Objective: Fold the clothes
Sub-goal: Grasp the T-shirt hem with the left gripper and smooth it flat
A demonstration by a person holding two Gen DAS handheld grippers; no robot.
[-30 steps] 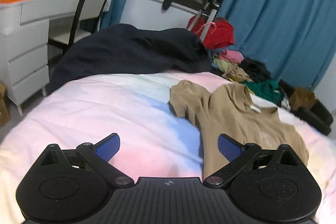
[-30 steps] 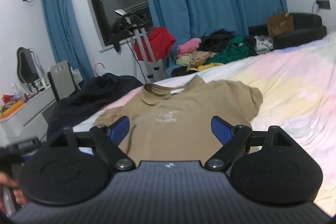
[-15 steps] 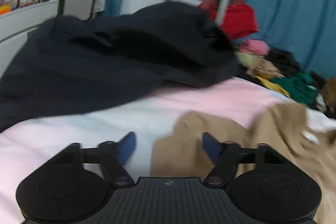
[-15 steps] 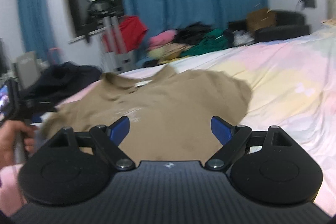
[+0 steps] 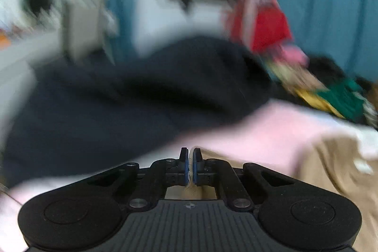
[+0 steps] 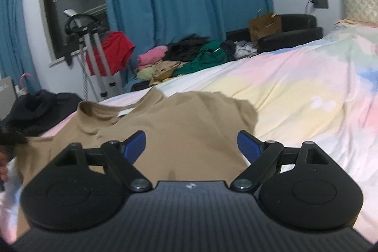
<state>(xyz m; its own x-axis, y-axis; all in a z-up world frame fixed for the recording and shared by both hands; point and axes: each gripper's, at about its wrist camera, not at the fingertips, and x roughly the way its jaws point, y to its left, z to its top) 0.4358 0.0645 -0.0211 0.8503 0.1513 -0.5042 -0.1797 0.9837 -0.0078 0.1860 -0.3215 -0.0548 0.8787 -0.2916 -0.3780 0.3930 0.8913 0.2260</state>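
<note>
A tan T-shirt (image 6: 189, 119) lies face down on a pastel bedspread (image 6: 295, 98), collar toward the far left. In the blurred left wrist view my left gripper (image 5: 190, 157) is shut, with a thin edge of the tan T-shirt (image 5: 330, 169) pinched between its blue pads at the sleeve. My right gripper (image 6: 191, 143) hovers open above the shirt's body, near the right sleeve, and its fingers hold nothing. A person's hand (image 6: 3, 157) shows at the left edge of the right wrist view.
A dark navy garment (image 5: 141, 105) is heaped at the bed's far side, beyond the shirt. Behind the bed lie a pile of mixed clothes (image 6: 189, 58), a red garment on a stand (image 6: 113, 51), a black sofa (image 6: 295, 30) and blue curtains.
My left gripper has travelled forward to the shirt's sleeve and closed on its edge. My right gripper has come lower and nearer over the shirt, still open.
</note>
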